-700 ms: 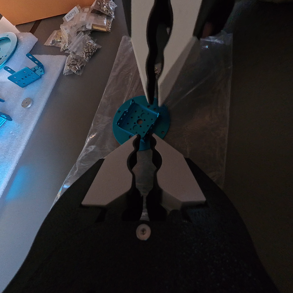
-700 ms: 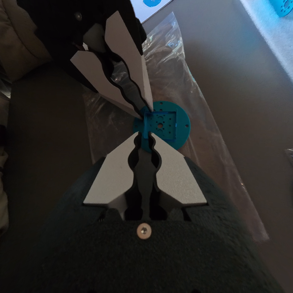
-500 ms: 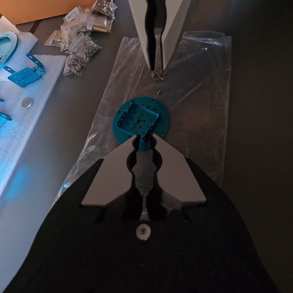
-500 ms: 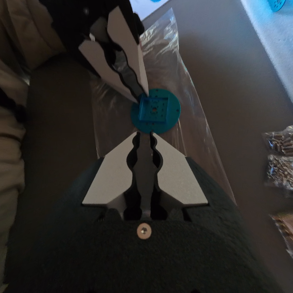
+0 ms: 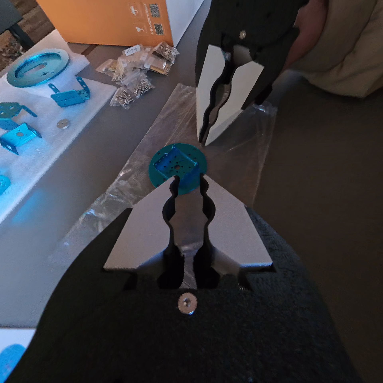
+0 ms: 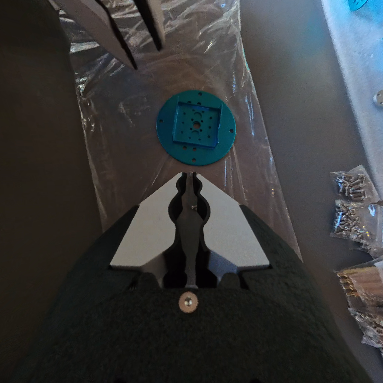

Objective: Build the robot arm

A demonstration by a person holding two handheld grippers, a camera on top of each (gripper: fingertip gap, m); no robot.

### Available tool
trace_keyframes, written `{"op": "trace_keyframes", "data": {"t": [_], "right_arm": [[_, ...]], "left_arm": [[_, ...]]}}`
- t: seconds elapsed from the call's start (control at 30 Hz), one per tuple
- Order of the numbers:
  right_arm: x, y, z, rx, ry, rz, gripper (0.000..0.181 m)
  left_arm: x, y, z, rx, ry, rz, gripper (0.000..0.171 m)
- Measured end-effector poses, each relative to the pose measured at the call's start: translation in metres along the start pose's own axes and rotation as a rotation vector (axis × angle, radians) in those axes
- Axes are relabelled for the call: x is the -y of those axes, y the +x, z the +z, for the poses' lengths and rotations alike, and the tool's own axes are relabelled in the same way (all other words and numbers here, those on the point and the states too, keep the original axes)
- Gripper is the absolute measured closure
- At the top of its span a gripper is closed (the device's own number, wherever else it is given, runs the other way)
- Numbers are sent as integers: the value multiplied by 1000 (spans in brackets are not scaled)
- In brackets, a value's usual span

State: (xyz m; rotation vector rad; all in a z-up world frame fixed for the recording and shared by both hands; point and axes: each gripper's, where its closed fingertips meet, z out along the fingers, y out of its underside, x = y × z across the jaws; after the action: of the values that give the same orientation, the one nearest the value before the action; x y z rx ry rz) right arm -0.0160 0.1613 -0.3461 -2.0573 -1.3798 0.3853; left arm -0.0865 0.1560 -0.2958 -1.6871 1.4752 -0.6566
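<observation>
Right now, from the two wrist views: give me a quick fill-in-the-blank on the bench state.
1. The square blue bracket sits on top of a round teal ___.
2. Both rest on a clear ___ sheet.
3. The left gripper has its jaws ___.
4. The bags of screws lie near an ___ box.

Missing words: disc; plastic; open; orange.
</observation>
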Motion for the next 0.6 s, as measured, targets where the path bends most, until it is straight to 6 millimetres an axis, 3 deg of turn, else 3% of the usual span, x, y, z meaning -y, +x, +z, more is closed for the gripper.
{"op": "trace_keyframes", "data": {"t": [0.27,0.37,0.47,0.6], "right_arm": [[3,1,0,56,61,105,181],[45,-8,-21,216,320,269,181],[92,-30,-58,551,595,437,181],[116,-52,-77,680,757,412,181]], "left_arm": [[-9,10,-17,120,126,-296,153],[0,16,-20,152,202,-307,153],[19,14,-28,185,320,-355,162],[50,18,-43,14,531,-539,171]]}}
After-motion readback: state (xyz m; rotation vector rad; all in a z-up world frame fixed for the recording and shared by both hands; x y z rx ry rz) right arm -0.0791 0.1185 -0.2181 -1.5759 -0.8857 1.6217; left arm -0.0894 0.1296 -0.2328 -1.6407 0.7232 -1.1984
